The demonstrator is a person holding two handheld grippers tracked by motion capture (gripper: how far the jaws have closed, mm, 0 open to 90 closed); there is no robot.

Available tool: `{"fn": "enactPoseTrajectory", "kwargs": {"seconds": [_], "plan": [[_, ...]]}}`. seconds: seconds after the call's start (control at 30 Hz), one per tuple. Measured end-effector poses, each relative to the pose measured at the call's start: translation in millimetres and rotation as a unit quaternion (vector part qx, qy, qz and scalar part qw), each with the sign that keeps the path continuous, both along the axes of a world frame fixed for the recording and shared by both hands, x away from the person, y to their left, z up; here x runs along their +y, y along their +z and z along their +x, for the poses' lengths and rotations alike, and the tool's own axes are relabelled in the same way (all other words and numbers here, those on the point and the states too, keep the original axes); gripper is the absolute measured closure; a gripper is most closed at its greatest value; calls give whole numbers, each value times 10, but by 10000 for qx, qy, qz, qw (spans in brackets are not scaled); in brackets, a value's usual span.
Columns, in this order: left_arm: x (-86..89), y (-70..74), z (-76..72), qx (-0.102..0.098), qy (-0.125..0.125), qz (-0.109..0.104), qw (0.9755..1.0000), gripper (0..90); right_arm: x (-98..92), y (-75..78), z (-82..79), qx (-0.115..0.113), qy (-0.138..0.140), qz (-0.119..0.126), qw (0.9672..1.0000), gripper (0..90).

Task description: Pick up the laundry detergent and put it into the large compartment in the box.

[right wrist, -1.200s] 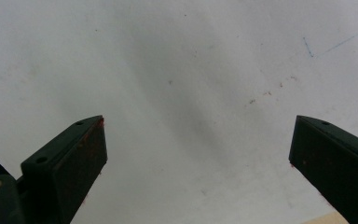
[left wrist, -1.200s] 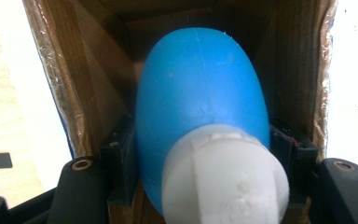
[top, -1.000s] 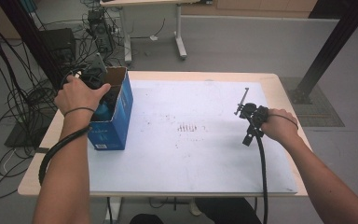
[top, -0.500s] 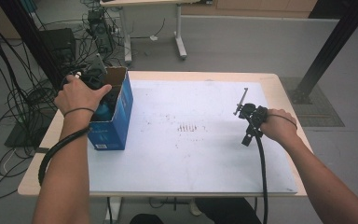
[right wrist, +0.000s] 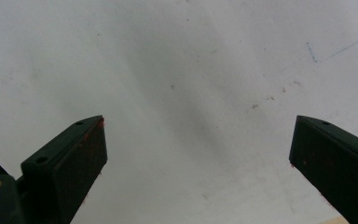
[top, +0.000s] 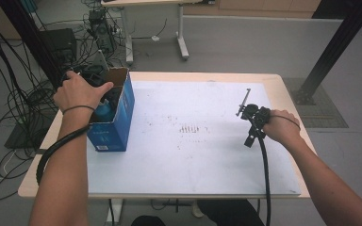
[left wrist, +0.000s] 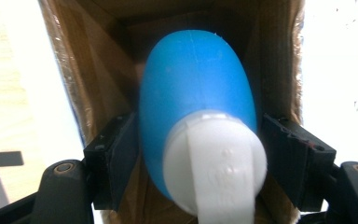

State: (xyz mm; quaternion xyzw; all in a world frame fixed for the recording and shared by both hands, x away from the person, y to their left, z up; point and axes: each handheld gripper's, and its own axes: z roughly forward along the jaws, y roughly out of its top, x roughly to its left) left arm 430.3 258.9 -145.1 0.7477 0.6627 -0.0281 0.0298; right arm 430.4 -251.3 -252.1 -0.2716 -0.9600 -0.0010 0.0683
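Note:
A blue bottle [left wrist: 196, 84] with a white cap [left wrist: 214, 158] lies inside an open blue cardboard box [top: 113, 129] at the table's left. My left gripper [left wrist: 198, 154] reaches down into the box under the person's left hand [top: 78, 92]. Its jaws have just been opening and now stand on either side of the bottle, close to its sides without pressing on it. The bottle's blue top [top: 104, 112] shows in the high view. My right gripper [right wrist: 198, 140] stands wide open over the white mat, with nothing between its jaws. It sits at the table's right [top: 252, 117].
A white mat [top: 193, 155] covers most of the wooden table, with faint marks at its middle. Cables and equipment lie on the floor at left [top: 23, 99]. Another table's legs stand behind [top: 181, 42], and a black post rises at far right [top: 330, 56].

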Motion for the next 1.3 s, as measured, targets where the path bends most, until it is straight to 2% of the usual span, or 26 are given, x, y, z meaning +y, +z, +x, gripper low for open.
{"fn": "enactPoseTrajectory", "kwargs": {"seconds": [0.3,0.47,0.63,0.77,0.93,1.1,1.2,1.27,1.3], "plan": [[-42,262,-2,-39,-128,49,9999,265,20,12,-18,-33,26,23,10000,40],[-60,426,-46,-90,-182,31,9998,256,25,25,-38,-55,44,44,10000,40],[-106,584,-103,-124,-285,24,9995,209,36,42,-52,-92,63,30,9999,40],[-159,658,-130,-65,-414,-45,9991,143,37,43,-61,-93,67,57,9999,40],[-232,714,-181,-91,-577,-94,9982,139,51,59,-75,-100,99,56,9999,40],[-366,768,-234,-132,-801,-188,9965,85,64,79,-85,-127,106,14,9999,40],[-479,800,-277,-207,-993,-261,9945,75,70,94,-87,-139,101,-6,9999,40],[-619,824,-289,-183,-1260,-223,9916,75,74,99,-87,-147,116,-9,9998,40],[-619,824,-289,-183,-1260,-223,9916,75,74,99,-87,-147,116,-9,9998,40]]}}
